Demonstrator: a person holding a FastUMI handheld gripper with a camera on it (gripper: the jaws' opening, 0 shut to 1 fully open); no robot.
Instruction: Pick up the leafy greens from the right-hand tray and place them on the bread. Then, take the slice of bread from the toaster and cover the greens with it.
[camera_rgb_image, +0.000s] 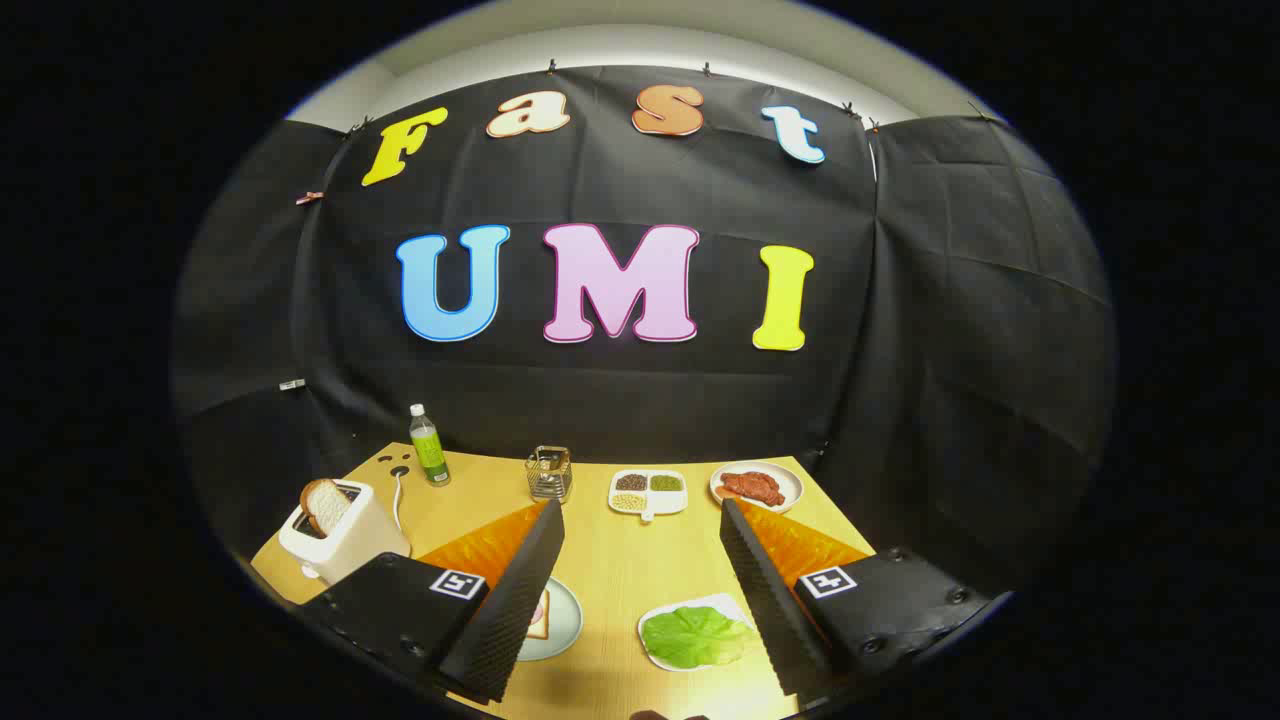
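Nearest the camera, the tool (640, 590) is spread wide, its two ribbed black fingers (520, 590) well apart and pinching nothing. Both hang above the wooden tabletop (620, 560).

Between the fingers, close to the right one, lies a white tray (700, 605) carrying the leafy greens (695, 637), a flat light-green leaf. Its right edge is hidden behind the right finger. Whether the finger touches the tray cannot be told.

Just beside the left finger sits a pale plate (565, 620), partly covered by that finger. A slice of bread (540, 615) shows on it at the finger's edge; most of the slice is hidden.

Beyond the left finger stands a white toaster (345, 540) with a second bread slice (322, 505) sticking up out of its slot, tilted slightly. A white cord (397, 500) runs from behind the toaster toward the far edge of the tabletop.

Along the far edge, from left to right: a green bottle (428, 447) with a white cap, a small wire basket (549, 473), a white divided dish (648, 491) with dark, green and pale fillings in separate compartments, and a round plate (790, 478) bearing reddish meat (752, 487). These items stand apart from one another.
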